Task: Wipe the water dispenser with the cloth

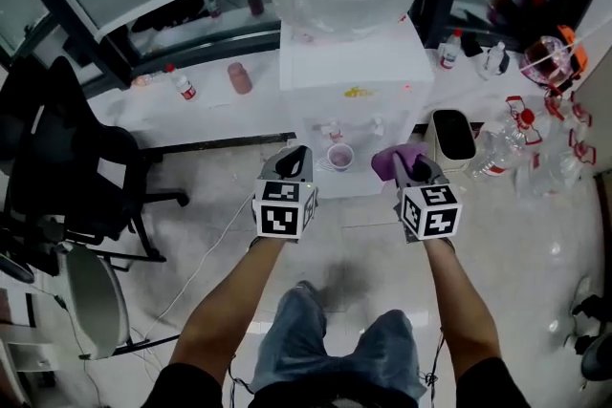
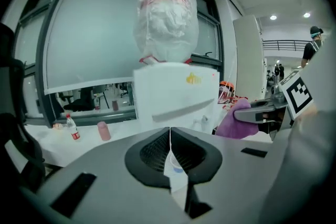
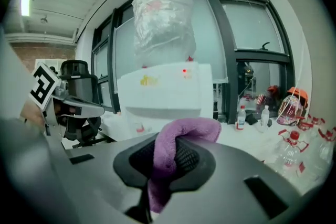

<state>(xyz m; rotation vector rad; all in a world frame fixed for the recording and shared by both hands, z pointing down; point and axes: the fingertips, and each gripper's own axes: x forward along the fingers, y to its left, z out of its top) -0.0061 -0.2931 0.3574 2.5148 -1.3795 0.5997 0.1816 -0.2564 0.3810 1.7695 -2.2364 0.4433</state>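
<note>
Right gripper point(image 1: 411, 169) is clamped on the purple cloth point(image 3: 178, 139), which bunches over my jaw tips at about 1 o'clock from me. It sits just short of the water dispenser point(image 1: 354, 76), which stands at 12 o'clock, and cloth and white front panel look apart, not touching. Left gripper point(image 2: 169, 150) at 11 o'clock, jaws pressed together on nothing. Judgement: wiping not yet begun; the cloth is in hand and presented near the tap recess, with the cabinet front, top and sides all left to do.
</note>
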